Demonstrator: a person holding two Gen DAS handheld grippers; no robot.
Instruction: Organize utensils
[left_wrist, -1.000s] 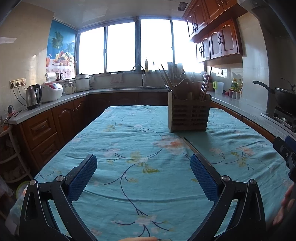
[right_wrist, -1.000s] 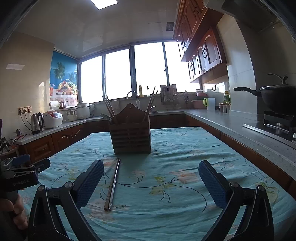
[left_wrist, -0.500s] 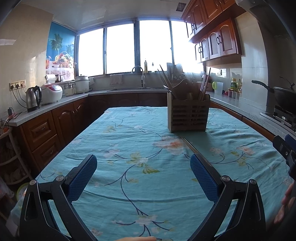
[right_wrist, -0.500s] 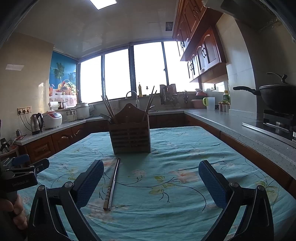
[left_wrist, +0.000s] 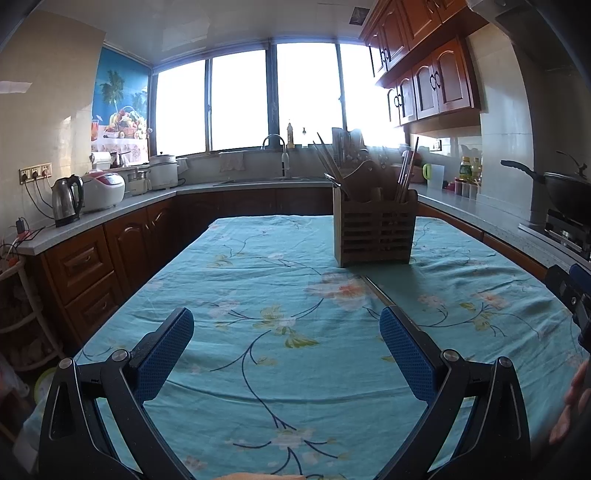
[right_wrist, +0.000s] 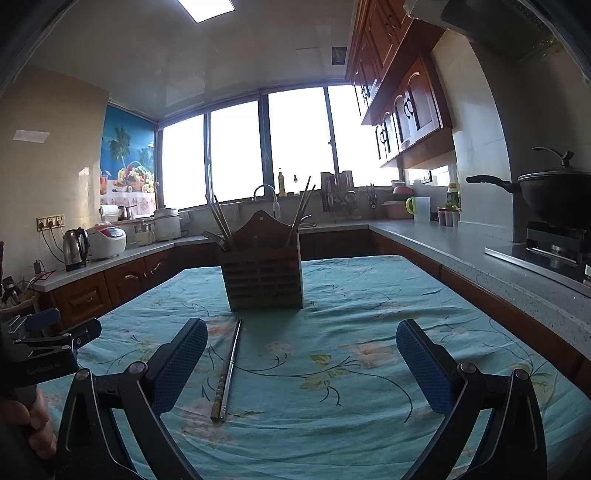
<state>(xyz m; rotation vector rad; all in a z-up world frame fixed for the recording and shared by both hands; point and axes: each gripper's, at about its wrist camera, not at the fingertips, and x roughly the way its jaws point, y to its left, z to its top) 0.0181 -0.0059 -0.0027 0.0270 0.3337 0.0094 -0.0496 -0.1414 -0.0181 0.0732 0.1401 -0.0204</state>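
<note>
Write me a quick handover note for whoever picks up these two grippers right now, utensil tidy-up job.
Left gripper: jaws wide open, empty, held above the tablecloth.
Right gripper: jaws wide open, empty, also above the cloth.
Wooden utensil holder stands upright mid-table, with chopsticks already standing in both its left and right sides.
A pair of chopsticks lies flat on the cloth in front of the holder, just inside the right gripper's left finger, touched by neither gripper.
Done: some utensils are in the holder.
Left: pick up the loose pair, probably with the right gripper, and stand it in the holder.
</note>
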